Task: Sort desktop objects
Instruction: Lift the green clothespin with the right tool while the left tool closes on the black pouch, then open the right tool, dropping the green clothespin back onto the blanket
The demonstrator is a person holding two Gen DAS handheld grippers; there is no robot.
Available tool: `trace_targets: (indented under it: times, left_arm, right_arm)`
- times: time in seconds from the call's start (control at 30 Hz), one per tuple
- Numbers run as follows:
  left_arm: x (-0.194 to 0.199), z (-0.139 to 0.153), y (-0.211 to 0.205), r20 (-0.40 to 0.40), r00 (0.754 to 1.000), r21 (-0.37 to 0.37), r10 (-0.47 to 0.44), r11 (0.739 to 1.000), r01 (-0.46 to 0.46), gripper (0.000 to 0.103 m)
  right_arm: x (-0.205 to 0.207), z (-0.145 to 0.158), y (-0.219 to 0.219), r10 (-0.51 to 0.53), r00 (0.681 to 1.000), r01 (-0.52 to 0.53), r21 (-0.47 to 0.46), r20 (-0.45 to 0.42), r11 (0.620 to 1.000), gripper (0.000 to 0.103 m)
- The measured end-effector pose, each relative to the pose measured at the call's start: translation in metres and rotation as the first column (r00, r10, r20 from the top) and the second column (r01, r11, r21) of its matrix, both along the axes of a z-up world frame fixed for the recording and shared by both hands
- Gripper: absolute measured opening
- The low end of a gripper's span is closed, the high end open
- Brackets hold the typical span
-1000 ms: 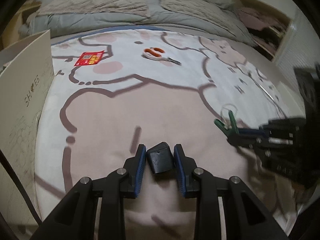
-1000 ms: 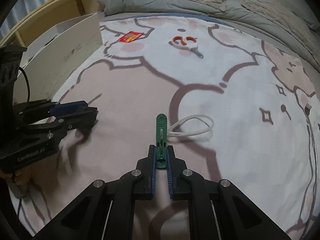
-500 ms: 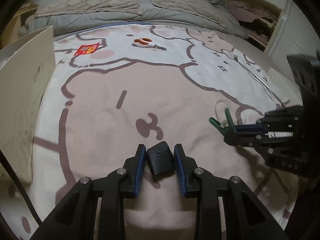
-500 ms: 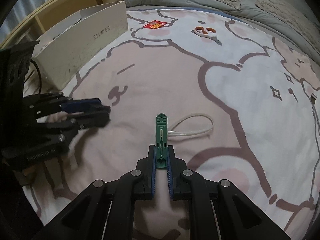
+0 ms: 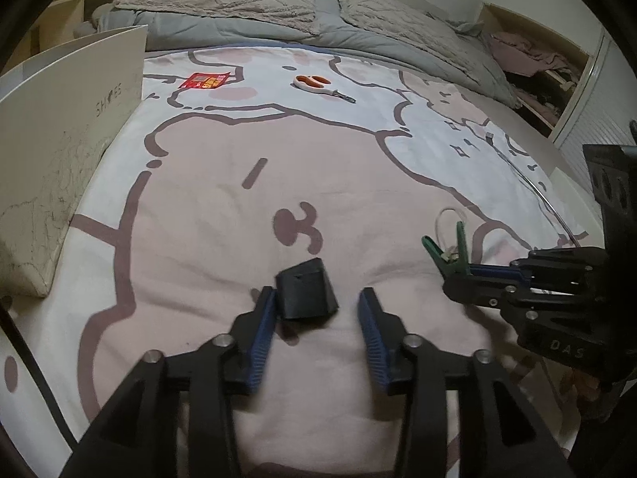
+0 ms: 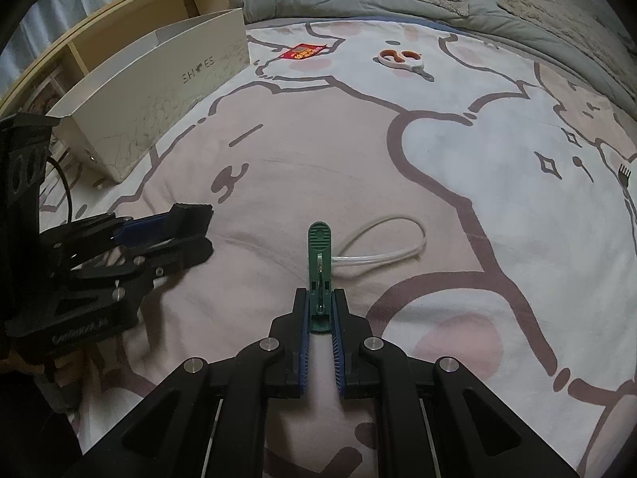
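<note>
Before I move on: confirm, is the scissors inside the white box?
No: the scissors lies out on the bedspread, apart from the white box.

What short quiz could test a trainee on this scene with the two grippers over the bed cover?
1. True or false: the left gripper clamps the black block.
2. What does the right gripper hold: A scissors, B green clothespin, C red packet?
3. Fill in: the white loop hangs from the ____.

Key: 1 false, its jaws have just been opening and the right pad stands clear of the block. 2 B, the green clothespin. 3 clothespin.
</note>
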State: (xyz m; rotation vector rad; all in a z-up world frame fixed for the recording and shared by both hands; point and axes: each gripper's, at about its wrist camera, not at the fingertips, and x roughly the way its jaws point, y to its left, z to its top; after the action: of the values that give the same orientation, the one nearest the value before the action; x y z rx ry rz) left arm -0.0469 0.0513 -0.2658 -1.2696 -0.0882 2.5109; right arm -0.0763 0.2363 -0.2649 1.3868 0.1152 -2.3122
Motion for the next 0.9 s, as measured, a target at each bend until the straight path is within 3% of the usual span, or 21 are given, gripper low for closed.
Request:
trace_targets:
  times: [0.07,0.13,0.2,0.33,0.4,0.47,0.57,0.9]
  left_arm:
    - [0.004,-0.001,0.008,-0.017,1.0,-0.019,-0.022,1.0,0.022,0.066]
    - [0.008,-0.002,0.018,-0.038,0.998,-0.07,-0.046,0.997,0.043,0.072]
    - [0.009,-0.003,0.024,-0.051,0.997,-0.111,-0.05,0.993,0.044,0.072]
    - [0.007,-0.004,0.019,-0.042,0.998,-0.077,-0.044,0.996,0.04,0.072]
    - [0.007,-0.004,0.019,-0.046,0.998,-0.078,-0.043,0.996,0.039,0.072]
    - [0.008,-0.004,0.019,-0.05,0.998,-0.074,-0.04,0.997,0.036,0.072]
    - [0.009,-0.004,0.015,-0.049,0.998,-0.045,-0.029,0.999,0.026,0.072]
    - [0.016,-0.002,0.011,-0.066,0.998,-0.039,0.023,0.999,-0.025,0.073]
  right_arm:
    - [0.001,-0.001,0.0,-0.001,1.0,0.001,0.004,-0.012,1.0,0.01]
    - [0.003,-0.002,0.0,-0.009,1.0,0.009,-0.003,-0.022,1.0,0.01]
    - [0.002,-0.003,0.002,-0.011,1.0,0.011,-0.016,-0.024,1.0,0.01]
    - [0.0,-0.004,0.008,-0.022,1.0,0.022,-0.07,-0.001,0.997,0.014]
    - [0.0,-0.004,0.007,-0.009,1.0,0.01,-0.093,0.008,0.996,0.022]
    - [0.002,-0.002,0.003,0.015,1.0,-0.014,-0.097,0.007,0.995,0.041]
    - [0.009,0.003,-0.002,0.039,0.999,-0.04,-0.052,-0.02,0.998,0.056]
    - [0.0,0.004,0.012,-0.041,0.996,0.05,0.113,-0.083,0.992,0.059]
